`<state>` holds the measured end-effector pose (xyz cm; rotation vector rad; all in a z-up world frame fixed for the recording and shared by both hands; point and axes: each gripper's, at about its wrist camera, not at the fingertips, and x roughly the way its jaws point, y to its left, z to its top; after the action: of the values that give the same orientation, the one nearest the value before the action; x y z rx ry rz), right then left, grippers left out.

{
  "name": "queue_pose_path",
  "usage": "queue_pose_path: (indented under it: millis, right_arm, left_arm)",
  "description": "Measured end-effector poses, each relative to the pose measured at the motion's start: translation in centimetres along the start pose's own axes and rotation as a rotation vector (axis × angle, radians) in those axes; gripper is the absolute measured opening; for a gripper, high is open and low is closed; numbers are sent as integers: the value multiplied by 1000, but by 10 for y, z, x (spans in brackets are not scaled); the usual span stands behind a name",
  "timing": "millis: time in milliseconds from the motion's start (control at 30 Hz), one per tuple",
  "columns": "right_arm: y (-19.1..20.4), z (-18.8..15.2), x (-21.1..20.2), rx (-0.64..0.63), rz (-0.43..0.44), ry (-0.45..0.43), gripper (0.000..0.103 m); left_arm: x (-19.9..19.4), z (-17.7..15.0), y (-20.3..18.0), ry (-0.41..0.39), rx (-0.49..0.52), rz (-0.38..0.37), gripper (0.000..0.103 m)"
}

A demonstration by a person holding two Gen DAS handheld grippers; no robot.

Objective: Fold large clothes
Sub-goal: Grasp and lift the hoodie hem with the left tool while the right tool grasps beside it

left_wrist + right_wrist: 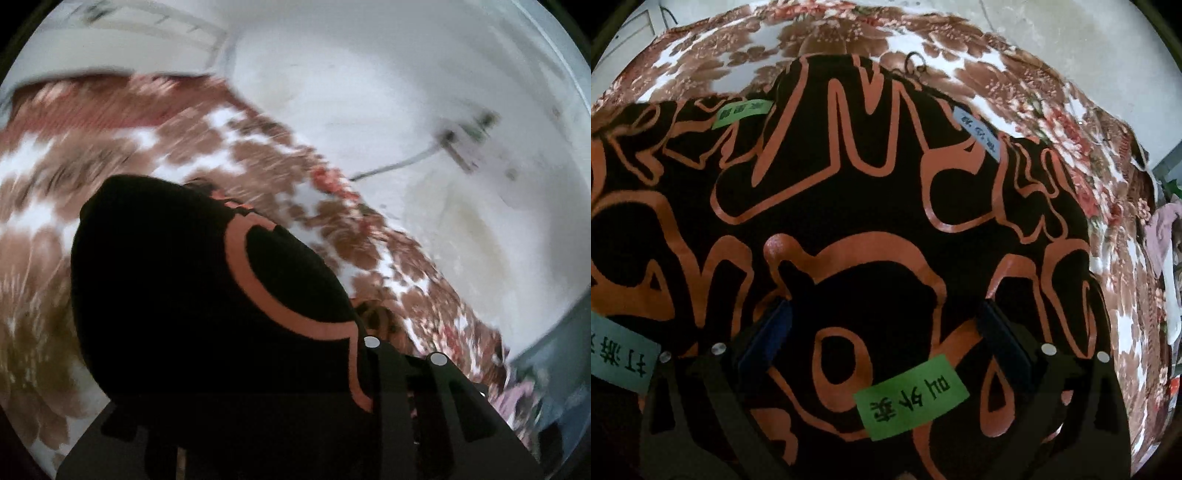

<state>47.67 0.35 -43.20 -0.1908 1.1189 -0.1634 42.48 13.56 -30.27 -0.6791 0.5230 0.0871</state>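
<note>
The black garment [871, 221], soft knit with thick orange looping outlines and sewn-on green patches, spreads over a plush floral blanket [1015, 81]. Right gripper [882, 321] stands open above it. Left gripper [402, 354] pinches a bunched fold, frame centre-left.

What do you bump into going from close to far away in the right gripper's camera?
Green patch → black garment with orange lettering → brown floral blanket → pale floor.

Matte black claws: the right claw [882, 325] has blue pads [768, 338] and silver screws [719, 348]; the left claw [402, 354] shows two screws.
</note>
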Motion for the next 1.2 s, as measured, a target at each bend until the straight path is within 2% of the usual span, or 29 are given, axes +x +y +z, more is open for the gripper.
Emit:
queue_pose_path:
  millis: [167, 233, 267, 300, 333, 367, 400, 467, 567, 700, 767, 833, 900, 933, 1033, 1100, 1200]
  right_arm:
    - [-12, 12, 7, -7, 102, 92, 99]
    - [-22, 18, 7, -9, 168, 120, 90]
    - [-37, 21, -2, 0, 220, 89, 72]
    - [-55, 23, -17, 28, 247, 15, 70]
    - [-74, 23, -33, 62, 239, -61, 72]
    - [-92, 22, -47, 91, 212, -120, 88]
    - [-121, 20, -63, 138, 174, -178, 98]
    - [-168, 15, -76, 200, 155, -212, 98]
    - [-239, 5, -70, 242, 105, -175, 98]
    - [-295, -9, -47, 221, 79, -93, 98]
    - [-315, -15, -43, 227, 78, -75, 98]
    - [-327, -20, -38, 235, 95, -62, 98]
    - [-338, -25, -34, 266, 162, -34, 98]
    - [-341, -26, -32, 295, 232, -8, 98]
    - [-347, -23, -33, 422, 519, 55, 98]
    - [-344, -12, -40, 460, 652, 71, 98]
    - [-327, 14, -52, 434, 762, 85, 98]
  left_arm:
    - [0, -2, -106, -18, 342, -8, 27]
    - [-1, -12, -146, -34, 478, -20, 27]
    - [-2, -16, -159, -41, 521, -27, 27]
    - [-4, -22, -181, -51, 586, -42, 27]
    - [-4, -27, -193, -51, 624, -51, 27]
    - [-2, -34, -211, -48, 674, -58, 27]
    - [2, -43, -227, -42, 718, -54, 27]
    - [14, -67, -248, -4, 792, -40, 27]
    - [42, -128, -274, 87, 954, 11, 27]
    - [80, -215, -277, 222, 1154, 90, 27]
    - [85, -246, -274, 230, 1248, 120, 27]
    - [85, -271, -272, 189, 1374, 172, 27]
    - [81, -283, -273, 156, 1454, 200, 27]
    - [78, -285, -272, 139, 1483, 207, 27]
    - [72, -293, -269, 101, 1589, 220, 27]
    - [69, -301, -264, 86, 1655, 218, 27]
    - [67, -310, -264, 67, 1711, 200, 27]
